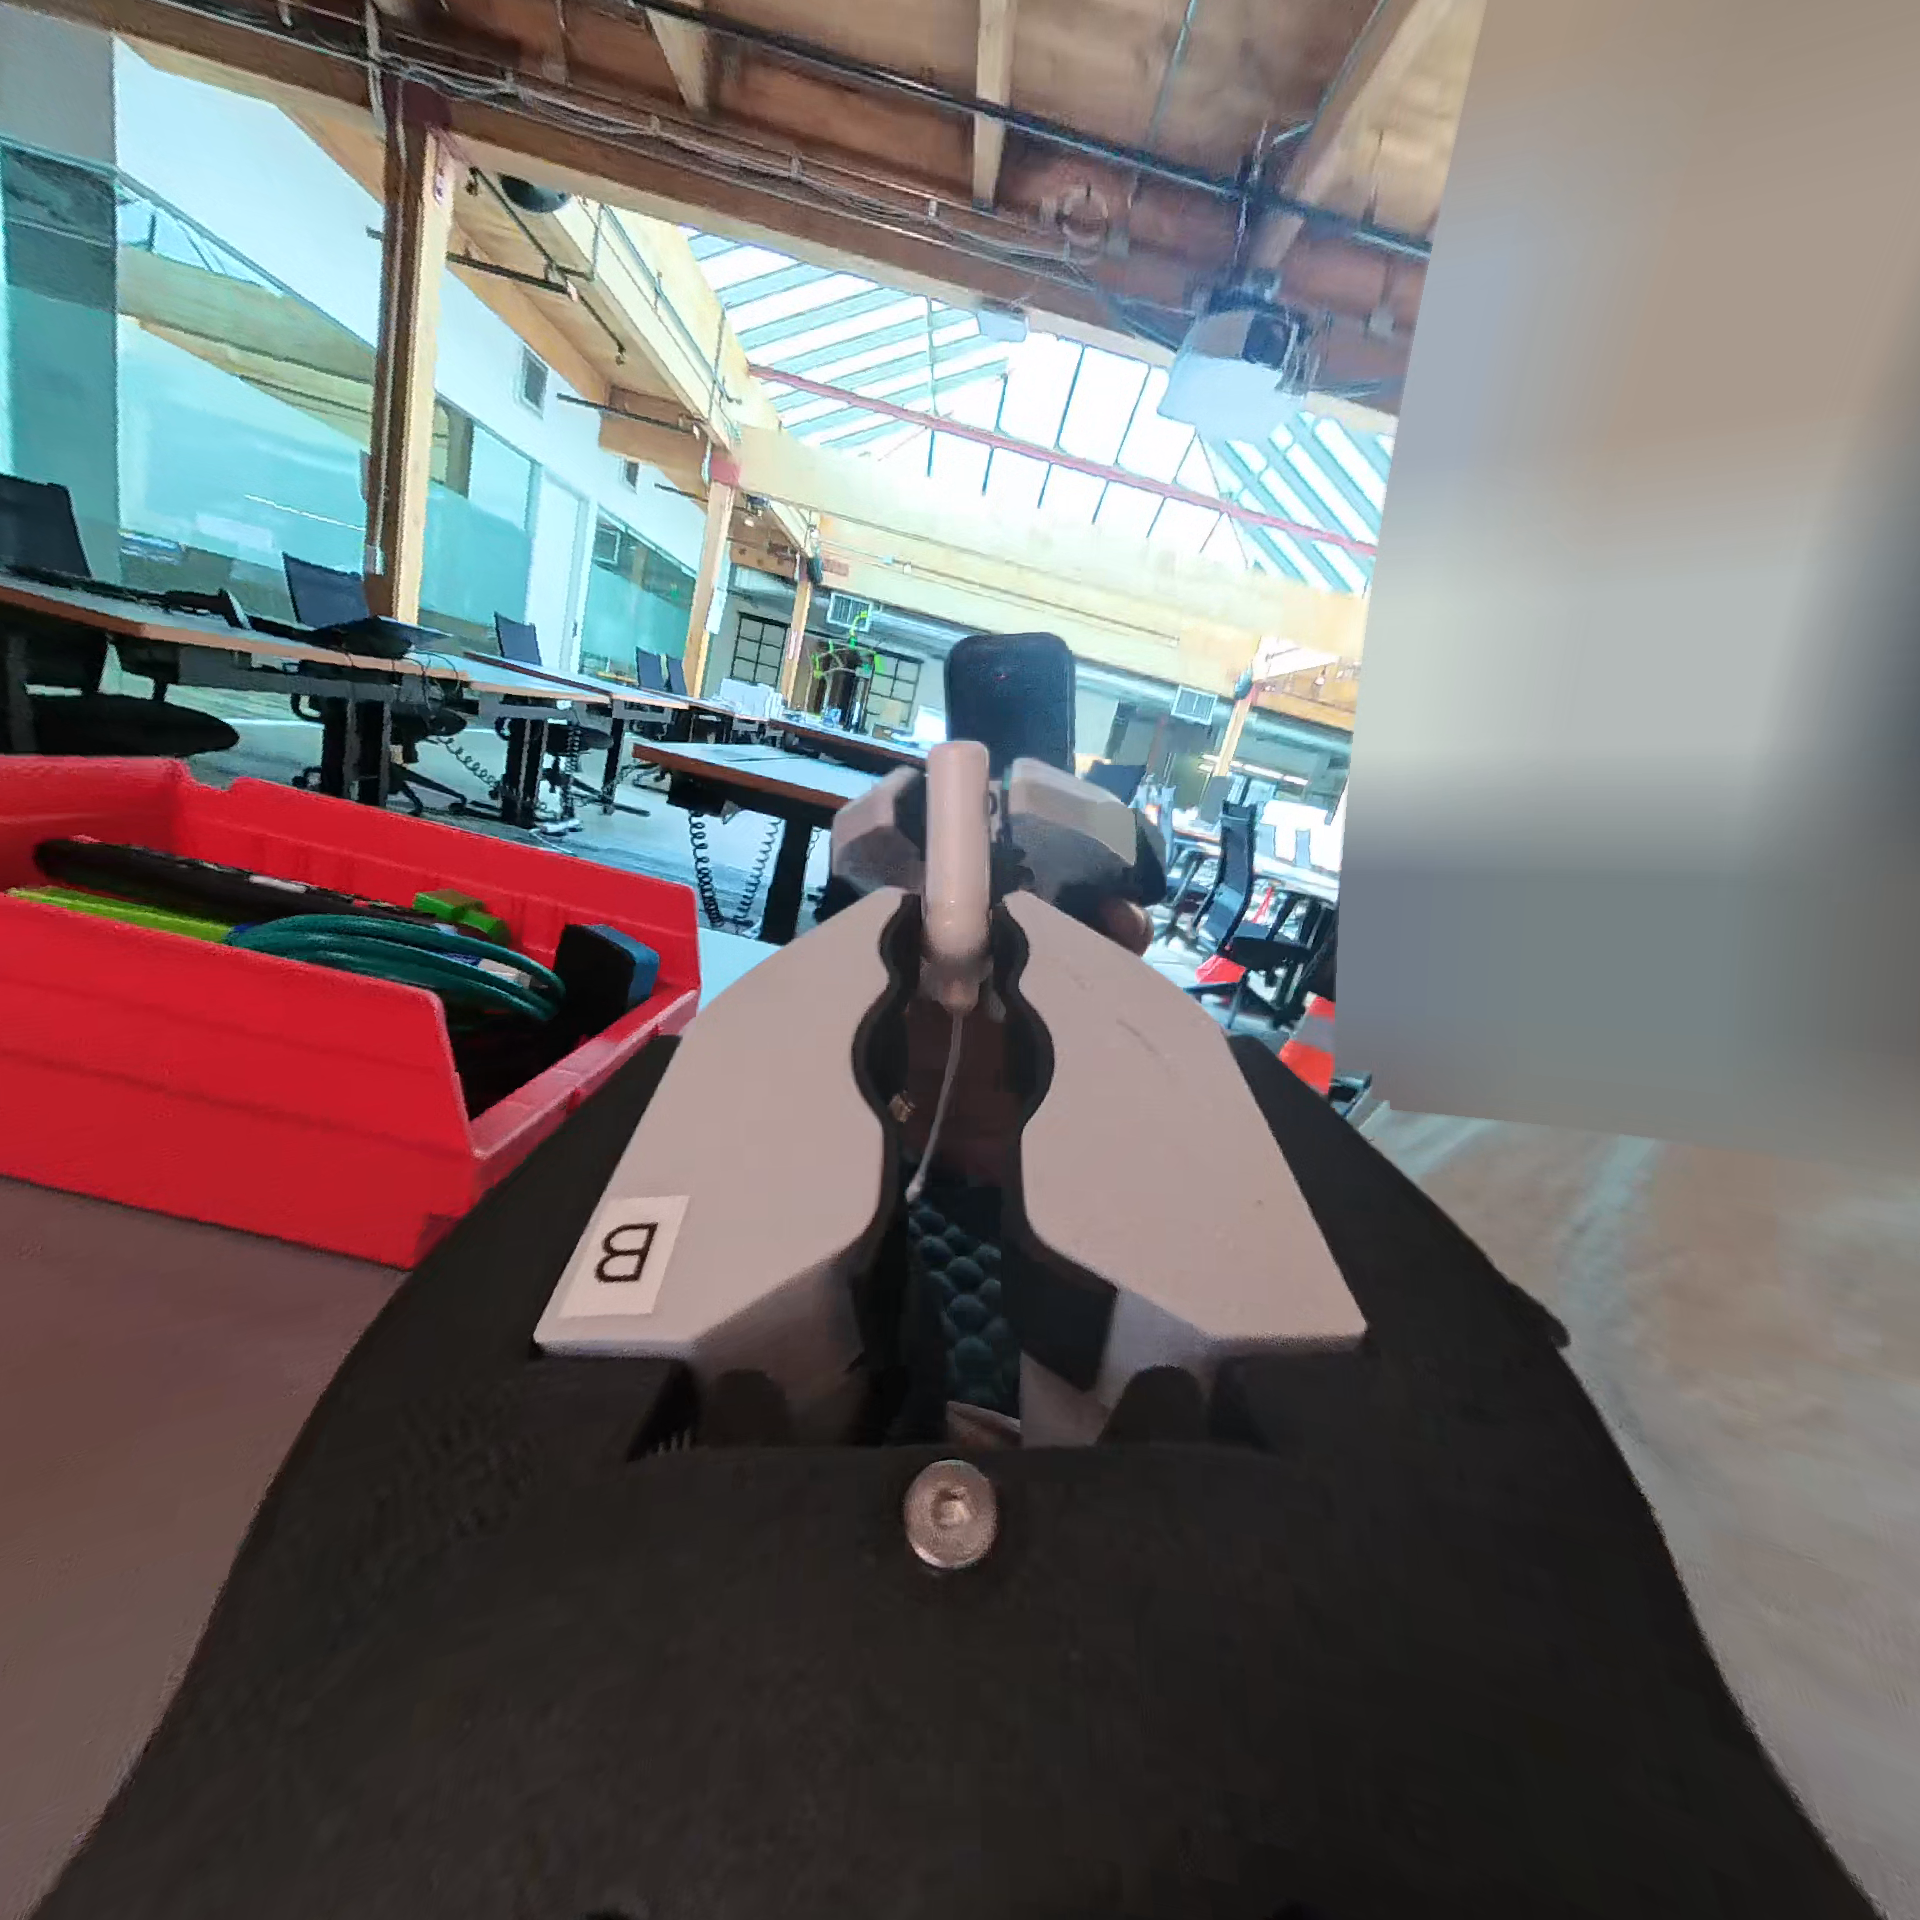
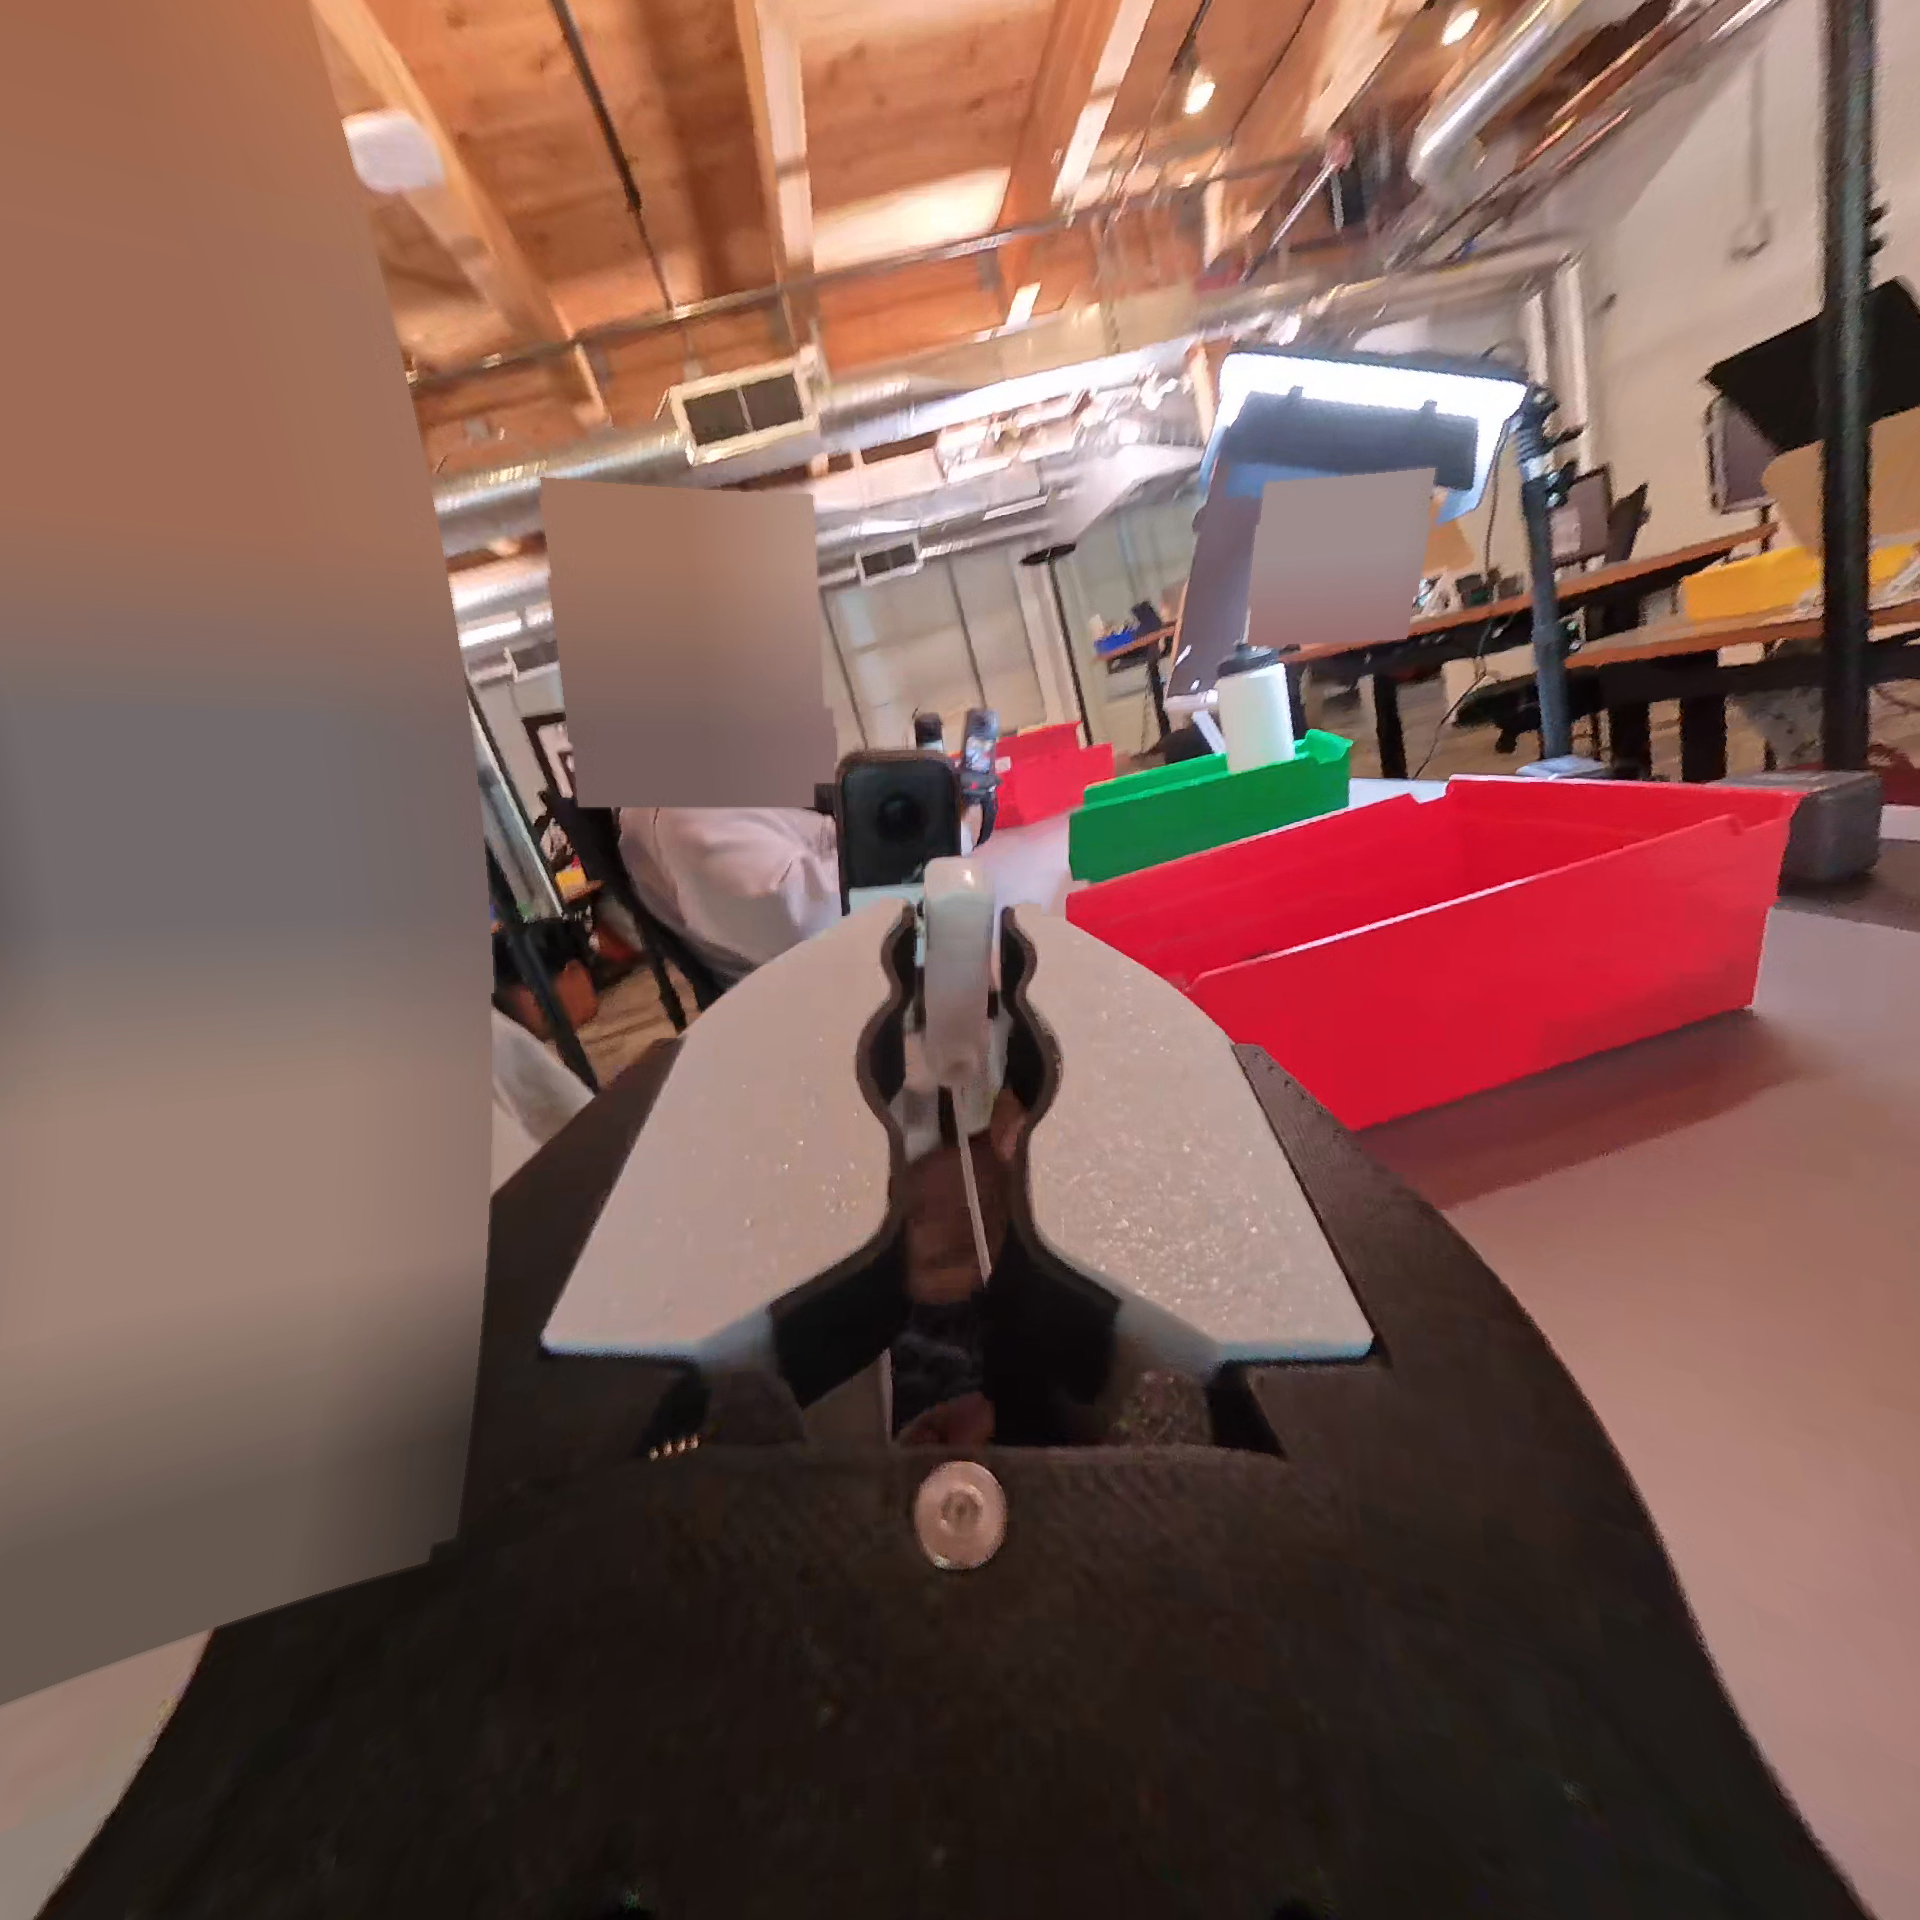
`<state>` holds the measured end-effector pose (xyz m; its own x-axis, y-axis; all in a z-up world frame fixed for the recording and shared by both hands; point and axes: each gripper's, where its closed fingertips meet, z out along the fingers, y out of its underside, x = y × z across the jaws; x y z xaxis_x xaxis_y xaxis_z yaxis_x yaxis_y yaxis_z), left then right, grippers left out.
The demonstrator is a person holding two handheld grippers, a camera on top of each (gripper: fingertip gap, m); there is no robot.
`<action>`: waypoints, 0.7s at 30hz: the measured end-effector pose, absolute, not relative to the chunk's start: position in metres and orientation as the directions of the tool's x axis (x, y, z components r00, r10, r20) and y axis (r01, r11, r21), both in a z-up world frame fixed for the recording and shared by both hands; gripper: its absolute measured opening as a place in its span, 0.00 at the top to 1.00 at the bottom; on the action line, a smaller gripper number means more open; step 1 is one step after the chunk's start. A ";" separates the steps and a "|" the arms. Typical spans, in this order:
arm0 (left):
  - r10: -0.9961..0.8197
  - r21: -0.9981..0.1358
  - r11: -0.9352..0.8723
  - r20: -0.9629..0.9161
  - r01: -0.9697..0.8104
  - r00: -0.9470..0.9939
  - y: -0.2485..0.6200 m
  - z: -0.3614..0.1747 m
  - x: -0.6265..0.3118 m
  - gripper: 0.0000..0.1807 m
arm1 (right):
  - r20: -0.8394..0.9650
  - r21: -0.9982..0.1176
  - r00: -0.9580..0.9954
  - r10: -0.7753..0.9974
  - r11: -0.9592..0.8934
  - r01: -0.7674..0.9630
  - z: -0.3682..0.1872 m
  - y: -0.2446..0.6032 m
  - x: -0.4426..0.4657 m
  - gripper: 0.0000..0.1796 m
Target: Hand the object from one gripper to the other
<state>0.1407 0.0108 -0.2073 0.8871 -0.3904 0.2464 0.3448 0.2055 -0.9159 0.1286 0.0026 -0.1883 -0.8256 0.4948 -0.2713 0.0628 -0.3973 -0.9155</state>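
Observation:
A small white plug-like object with a thin white cord hanging from it is held in the air between both grippers. In the left wrist view the object (image 1: 954, 862) stands upright between the tips of my left gripper (image 1: 953, 920), whose jaws are closed on its lower end. The right gripper (image 1: 977, 831) faces me just beyond, its grey fingers flanking the object's upper part. In the right wrist view my right gripper (image 2: 956, 930) is closed on the same object (image 2: 956, 966). The left gripper's black camera (image 2: 899, 821) shows right behind it.
A red bin (image 1: 260, 1081) with cables and small items sits on the grey table at left. In the right wrist view an empty red bin (image 2: 1455, 997) sits to the right, with a green bin (image 2: 1143, 831) holding a white bottle (image 2: 1257, 717) behind it. A person in white (image 2: 727, 873) is beyond.

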 end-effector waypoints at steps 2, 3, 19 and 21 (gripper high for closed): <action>-0.408 -0.914 0.190 0.259 0.359 0.876 0.016 -0.211 0.146 0.93 | -0.280 -0.907 -0.831 0.480 -0.415 0.067 -0.188 0.001 0.128 0.93; -0.418 -0.917 0.181 0.256 0.356 0.872 0.017 -0.212 0.149 0.93 | -0.283 -0.909 -0.837 0.468 -0.410 0.077 -0.188 0.000 0.129 0.93; -0.413 -0.935 0.159 0.228 0.317 0.881 0.009 -0.215 0.140 0.93 | -0.245 -0.957 -0.830 0.502 -0.264 0.123 -0.203 0.000 0.133 0.88; -0.415 -0.941 0.151 0.217 0.302 0.884 0.010 -0.215 0.142 0.93 | -0.250 -0.957 -0.834 0.492 -0.256 0.135 -0.206 -0.004 0.133 0.88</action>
<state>0.1423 0.0097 -0.2154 0.8839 -0.4145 0.2167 0.3015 0.1508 -0.9415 0.1328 -0.0042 -0.2062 -0.8340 0.4921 -0.2495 0.1351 -0.2564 -0.9571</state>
